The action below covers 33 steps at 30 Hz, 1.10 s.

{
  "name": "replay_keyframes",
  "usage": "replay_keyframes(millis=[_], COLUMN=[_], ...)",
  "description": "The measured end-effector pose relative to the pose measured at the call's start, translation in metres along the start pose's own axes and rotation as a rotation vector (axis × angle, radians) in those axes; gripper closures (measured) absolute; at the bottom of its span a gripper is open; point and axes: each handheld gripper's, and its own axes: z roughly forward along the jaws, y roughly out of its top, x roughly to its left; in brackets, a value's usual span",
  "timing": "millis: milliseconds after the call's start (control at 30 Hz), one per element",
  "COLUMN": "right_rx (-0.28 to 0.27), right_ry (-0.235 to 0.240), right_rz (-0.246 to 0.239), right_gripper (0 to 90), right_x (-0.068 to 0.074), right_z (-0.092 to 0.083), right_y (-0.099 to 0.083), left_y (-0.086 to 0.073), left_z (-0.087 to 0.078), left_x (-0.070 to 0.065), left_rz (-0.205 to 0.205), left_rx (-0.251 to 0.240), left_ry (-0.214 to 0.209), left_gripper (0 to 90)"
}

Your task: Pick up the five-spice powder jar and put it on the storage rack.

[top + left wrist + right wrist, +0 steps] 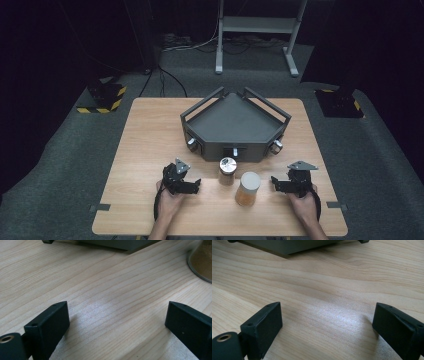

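1. Dark room and grey carpet surrounded the pale wooden table (145, 150) we worked at, our forearms coming in from its near edge.
2. Nearest us, we held the left gripper (192, 186) and the right gripper (276, 183) low on the wood, each pointing inward toward the middle. In both gripper views the jaws stood spread wide with bare wood grain between them, pinching nothing.
3. Between the two sets of jaws, touched by neither, stood the white-lidded jar (247, 188), a clear cylinder filled with orange-brown powder, upright and closed. It sat nearer the right gripper's jaws.
4. Just beyond it, and closer to the left gripper's jaws, stood the metal-lidded jar (227, 171), shorter, with darker brown contents and a shiny cap, also upright. A curved glass base (201, 261) with tan powder showed past the left gripper's far jaw.
5. Farthest off, beyond both jars, sat the dark grey tray (235, 127), railed and holding nothing.
6. We judged the work barely begun: nothing was gripped or lifted yet, so grasping and handling both jars remained.
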Motion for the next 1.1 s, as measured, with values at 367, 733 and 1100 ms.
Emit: replay_keyframes(millis=[367, 733, 1100], right_rx=[0.000, 0.000, 0.000], right_ry=[0.000, -0.001, -0.001], right_rz=[0.000, 0.000, 0.000], right_gripper=[9.0, 9.0, 9.0], right_x=[0.0001, 0.0002, 0.0002], right_z=[0.0000, 0.0000, 0.0000], right_y=[-0.0001, -0.0001, -0.0001], left_y=[0.0000, 0.0004, 0.0004], left_z=[0.0000, -0.0001, 0.0005], left_x=[0.0000, 0.0014, -0.0013], left_rz=[0.000, 0.003, -0.007], left_rx=[0.000, 0.002, 0.000], left_ry=[0.000, -0.006, 0.004], left_gripper=[5.5, 5.7, 5.4])
